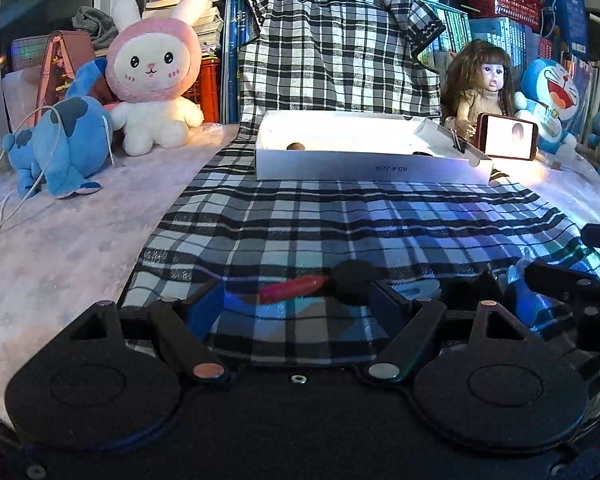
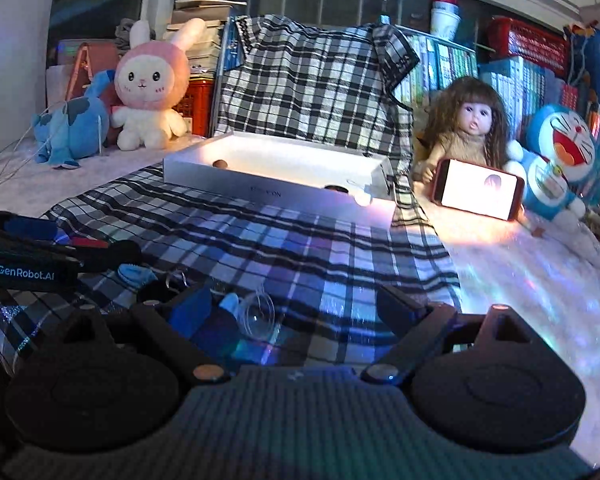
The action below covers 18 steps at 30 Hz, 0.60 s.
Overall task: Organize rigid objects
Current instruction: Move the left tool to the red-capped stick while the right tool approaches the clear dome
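Now: left gripper (image 1: 296,300) wide around red pen (image 1: 294,289) | right gripper (image 2: 300,312) wide, empty | centre pen, close gently, carry to box (image 1: 364,166).

A black-and-white checked cloth (image 1: 340,216) covers the middle of the bench, with a white box (image 1: 364,160) at twelve o'clock. At ten o'clock sit a pink-hooded white rabbit (image 1: 156,76) and a blue spotted plush (image 1: 64,144). A red pen (image 1: 292,289) and a black ball (image 1: 352,282) lie between blue-padded fingers (image 1: 204,308).
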Available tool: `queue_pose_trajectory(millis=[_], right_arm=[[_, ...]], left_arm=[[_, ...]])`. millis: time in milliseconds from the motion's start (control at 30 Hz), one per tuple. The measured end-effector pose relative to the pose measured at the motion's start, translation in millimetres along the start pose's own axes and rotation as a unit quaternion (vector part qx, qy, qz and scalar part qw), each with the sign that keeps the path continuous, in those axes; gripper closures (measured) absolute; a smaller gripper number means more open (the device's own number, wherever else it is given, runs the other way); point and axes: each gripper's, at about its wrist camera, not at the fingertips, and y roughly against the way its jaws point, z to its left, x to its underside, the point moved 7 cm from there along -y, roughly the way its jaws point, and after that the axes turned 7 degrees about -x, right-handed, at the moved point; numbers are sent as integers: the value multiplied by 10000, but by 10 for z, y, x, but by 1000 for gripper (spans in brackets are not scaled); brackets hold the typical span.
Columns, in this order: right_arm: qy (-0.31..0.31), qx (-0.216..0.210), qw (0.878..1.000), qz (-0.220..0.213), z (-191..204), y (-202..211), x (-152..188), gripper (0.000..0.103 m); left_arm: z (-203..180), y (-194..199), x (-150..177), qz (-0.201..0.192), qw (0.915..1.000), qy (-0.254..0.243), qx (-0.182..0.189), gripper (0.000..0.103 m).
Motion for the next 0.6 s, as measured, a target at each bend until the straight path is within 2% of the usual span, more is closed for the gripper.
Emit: queue_pose_trajectory(millis=[133, 200, 267, 400, 600], right_arm=[[-141, 10, 9999, 38, -31, 2, 67, 8], [-125, 71, 9999, 20, -46, 16, 81, 9], [-137, 135, 9998, -25, -79, 50, 77, 9], [-204, 217, 9995, -86, -165, 97, 48, 12], [-173, 170, 9997, 77, -151, 34, 96, 21]], left_arm=[[26, 15, 40, -71, 10000, 17, -25, 32], [53, 32, 36, -150, 9999, -2, -59, 47], [83, 65, 25, -228, 9997, -24, -90, 56], [135, 101, 0, -357, 9992, -101, -173, 59], [180, -31, 33, -148, 9995, -51, -271, 58]])
